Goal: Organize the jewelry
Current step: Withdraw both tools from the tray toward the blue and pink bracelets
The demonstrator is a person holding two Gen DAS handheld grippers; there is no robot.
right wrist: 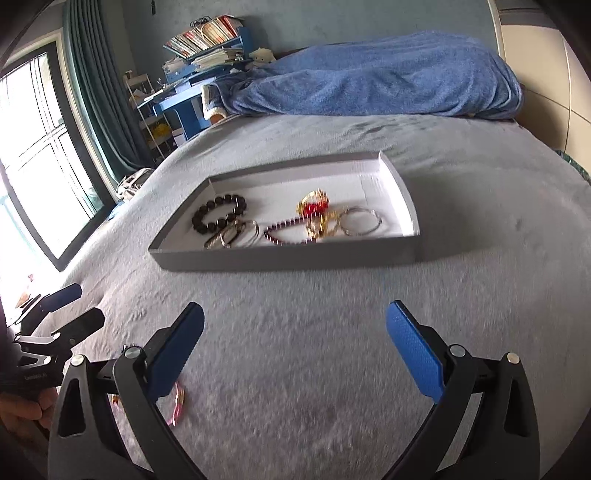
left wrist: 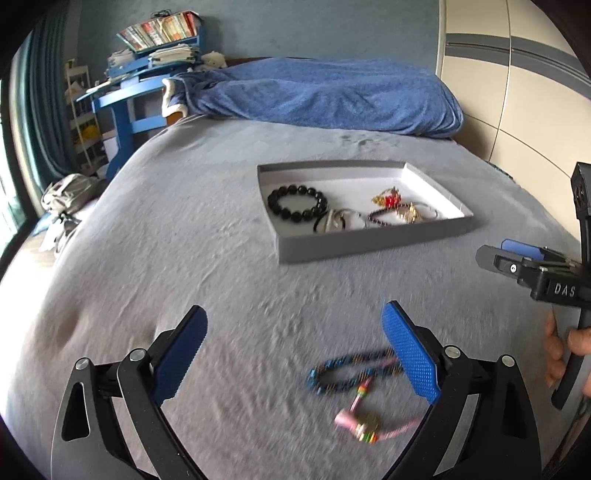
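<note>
- Nearest, we hold our left gripper (left wrist: 293,350) with fingers spread wide and empty over the beaded bracelet (left wrist: 351,373) lying loose on the bed (left wrist: 184,221), ready to collect it
- Our right gripper (right wrist: 295,350) is likewise wide open, holding nothing
- Farther off, the tray (left wrist: 369,243) gathers the sorted jewelry

A home bedroom, wide bed (right wrist: 461,177) under a grey fleece cover, rumpled blue blanket (right wrist: 369,77) along its far edge, teal curtains (right wrist: 99,96) beside a bright window (right wrist: 37,155), cluttered blue desk (left wrist: 125,96) stacked with books (right wrist: 207,35) and papers, cream wardrobe doors (left wrist: 517,92) at right
</note>
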